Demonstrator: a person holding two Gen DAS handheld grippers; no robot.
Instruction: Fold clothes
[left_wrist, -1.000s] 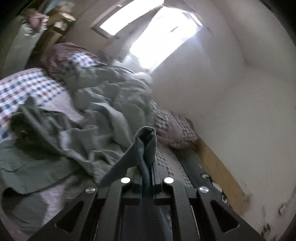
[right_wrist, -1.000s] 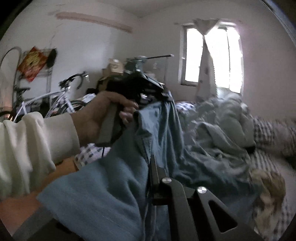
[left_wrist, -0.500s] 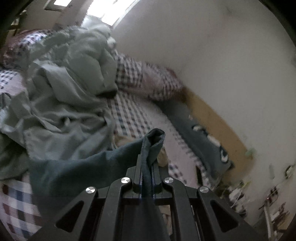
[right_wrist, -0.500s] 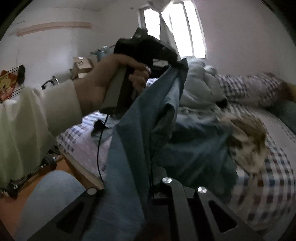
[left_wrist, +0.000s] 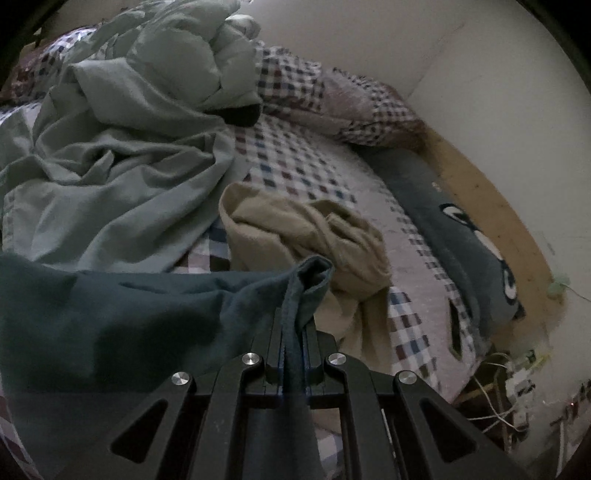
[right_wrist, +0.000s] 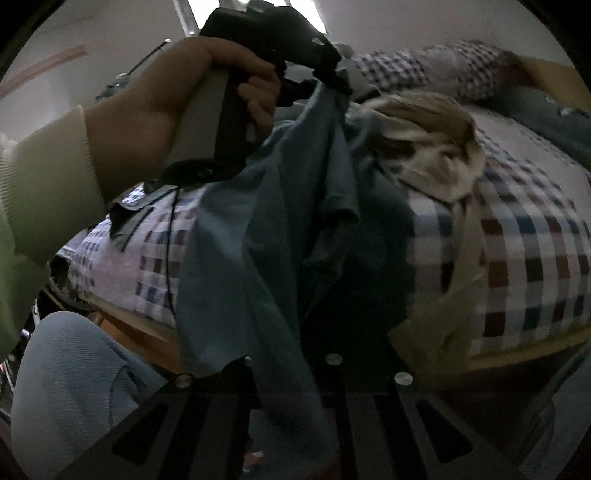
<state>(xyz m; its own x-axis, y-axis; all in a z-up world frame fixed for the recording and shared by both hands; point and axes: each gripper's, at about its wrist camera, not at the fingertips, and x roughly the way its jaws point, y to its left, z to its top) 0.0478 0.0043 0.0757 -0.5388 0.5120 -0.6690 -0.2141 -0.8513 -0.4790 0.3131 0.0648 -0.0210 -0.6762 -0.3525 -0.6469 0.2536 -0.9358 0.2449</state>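
— So, from the left wrist view, how far along is the folding?

— Barely begun, I'd judge. The teal garment (left_wrist: 122, 314) is lifted, not laid flat, and shows no neat fold. A beige garment (left_wrist: 306, 236) lies crumpled on the checked bed sheet (left_wrist: 295, 173), just beyond the fingertips, and a pale green duvet (left_wrist: 122, 155) is heaped further back. All of that looks untouched.

— And the left gripper (left_wrist: 293, 325)?

— Closed tight on a bunched edge of the teal cloth; the fabric runs down between the jaws and pokes out above them.

— Now the right wrist view?

— Same garment, the teal garment (right_wrist: 295, 229), hanging in a long drape over the edge of the bed. The left gripper (right_wrist: 332, 79) is seen up high, pinching its top corner, with the person's left hand (right_wrist: 192, 107) around the handle. The beige garment (right_wrist: 436, 147) sits beside it on the sheet.

— Is the right gripper (right_wrist: 295, 365) holding anything?

— I can't say. Cloth covers the fingers and the picture is dark there, so whether the jaws are together or apart is hidden.
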